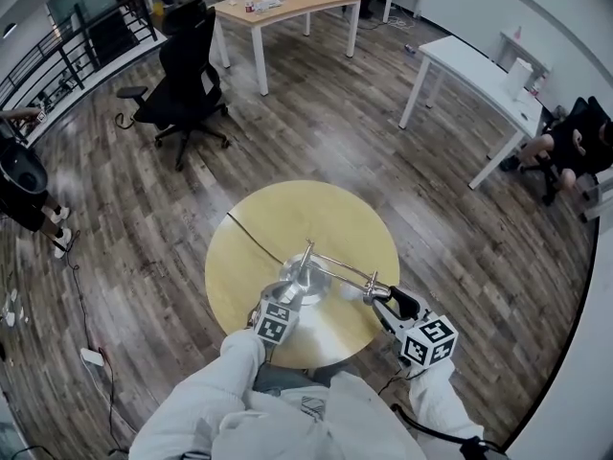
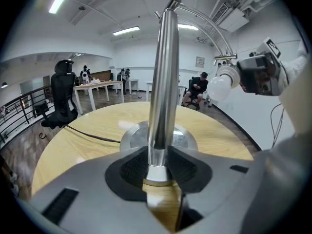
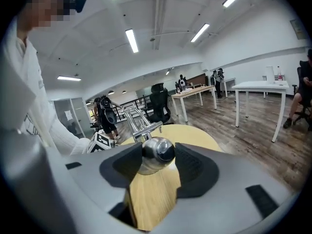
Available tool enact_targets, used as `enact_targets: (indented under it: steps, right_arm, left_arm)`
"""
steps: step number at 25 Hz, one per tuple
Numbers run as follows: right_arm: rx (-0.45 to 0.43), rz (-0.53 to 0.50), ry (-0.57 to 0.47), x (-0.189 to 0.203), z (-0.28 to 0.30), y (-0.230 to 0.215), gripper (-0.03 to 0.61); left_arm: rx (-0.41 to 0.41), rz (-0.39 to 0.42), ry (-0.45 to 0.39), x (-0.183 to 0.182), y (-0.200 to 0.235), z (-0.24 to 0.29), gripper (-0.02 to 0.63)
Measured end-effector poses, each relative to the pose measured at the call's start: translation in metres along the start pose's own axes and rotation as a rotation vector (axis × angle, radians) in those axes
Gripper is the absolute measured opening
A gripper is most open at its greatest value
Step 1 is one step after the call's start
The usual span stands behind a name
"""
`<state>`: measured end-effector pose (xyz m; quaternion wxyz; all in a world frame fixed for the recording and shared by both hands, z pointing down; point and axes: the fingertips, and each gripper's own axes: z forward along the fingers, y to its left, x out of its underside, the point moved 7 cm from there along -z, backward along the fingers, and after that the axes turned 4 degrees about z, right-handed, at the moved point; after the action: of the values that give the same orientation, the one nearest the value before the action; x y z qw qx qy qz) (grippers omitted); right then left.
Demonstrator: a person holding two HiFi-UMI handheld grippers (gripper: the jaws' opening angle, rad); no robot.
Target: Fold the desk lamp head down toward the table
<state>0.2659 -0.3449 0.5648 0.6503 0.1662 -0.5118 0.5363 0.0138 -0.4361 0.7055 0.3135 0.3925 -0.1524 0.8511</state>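
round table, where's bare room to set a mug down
Free: the far half of the table, between the cord and the far and right rim. A narrower strip lies left of the cord along the left rim. Crowded: the near edge, where the lamp base and the left gripper and right gripper sit.

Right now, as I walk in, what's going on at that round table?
A person is working a chrome desk lamp with two handheld grippers. The left gripper is clamped on the lamp post just above its base, steadying it on the round table. The right gripper has the lamp head between its pads. The head hangs above the tabletop, not yet folded down to it.
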Motion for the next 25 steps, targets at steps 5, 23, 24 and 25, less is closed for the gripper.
enact_targets:
  steps: [5, 23, 24, 25]
  right_arm:
    - [-0.028, 0.059, 0.036, 0.019, 0.021, -0.005, 0.201]
    - [-0.115, 0.156, 0.088, 0.053, 0.071, -0.006, 0.212]
    - [-0.115, 0.159, 0.085, 0.054, 0.073, -0.006, 0.212]
    - [-0.116, 0.162, 0.083, 0.055, 0.074, -0.006, 0.212]
  left_arm:
    - [0.002, 0.004, -0.006, -0.004, 0.0, -0.001, 0.125]
    - [-0.019, -0.019, 0.001, -0.001, -0.001, -0.001, 0.124]
    - [-0.019, -0.02, 0.002, -0.001, -0.001, -0.002, 0.124]
    - [-0.019, -0.021, 0.002, -0.001, -0.001, -0.002, 0.124]
